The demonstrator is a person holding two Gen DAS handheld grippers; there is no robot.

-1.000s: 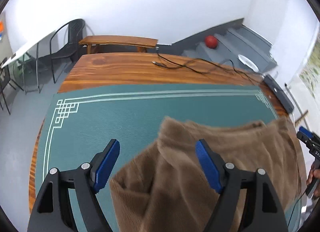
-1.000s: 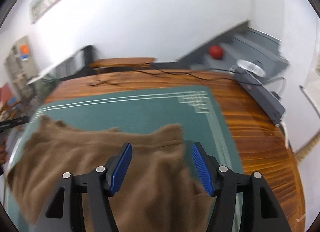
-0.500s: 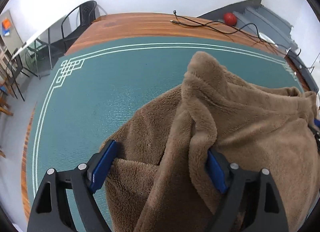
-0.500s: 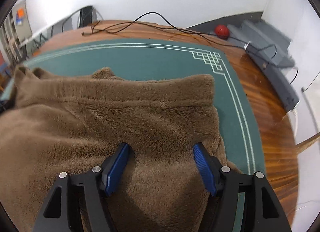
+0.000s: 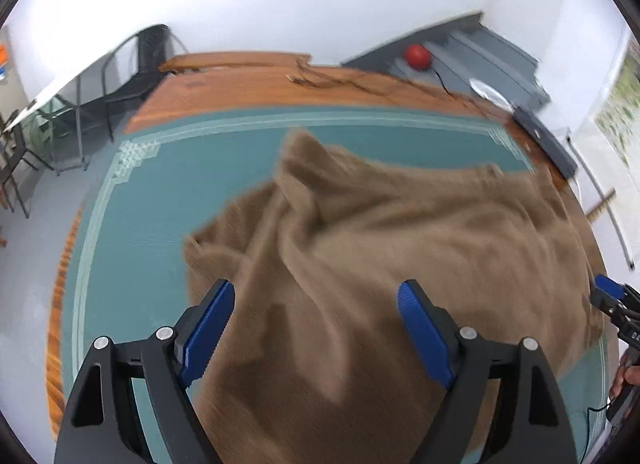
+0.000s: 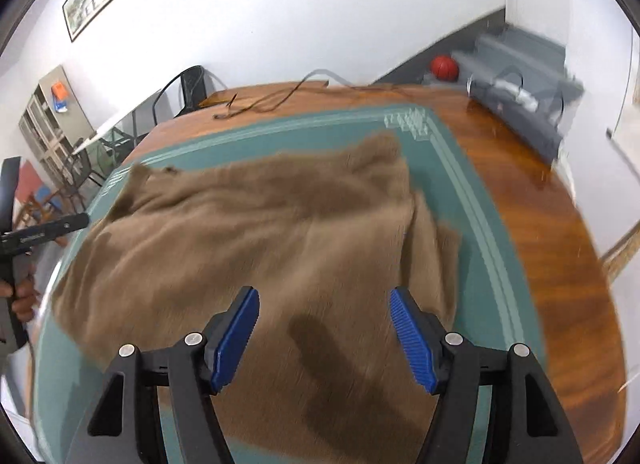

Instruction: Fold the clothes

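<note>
A brown fleece garment lies spread and rumpled on the green mat; in the right wrist view the same garment covers most of the mat. My left gripper hangs open above the garment's near left part, nothing between its blue pads. Over the near right part, my right gripper is open too, casting shadows on the cloth. Both views are motion-blurred. Each gripper shows at the edge of the other's view, held by a hand.
The mat lies on a wooden table with a loose cable at the far side. A grey case sits at the table's right edge. Beyond stand a bench, chairs, and stairs with a red ball.
Half a second ago both grippers were low, pressed into the fleece. Both have now risen and pulled back, open, leaving the garment lying flatter on the mat.
</note>
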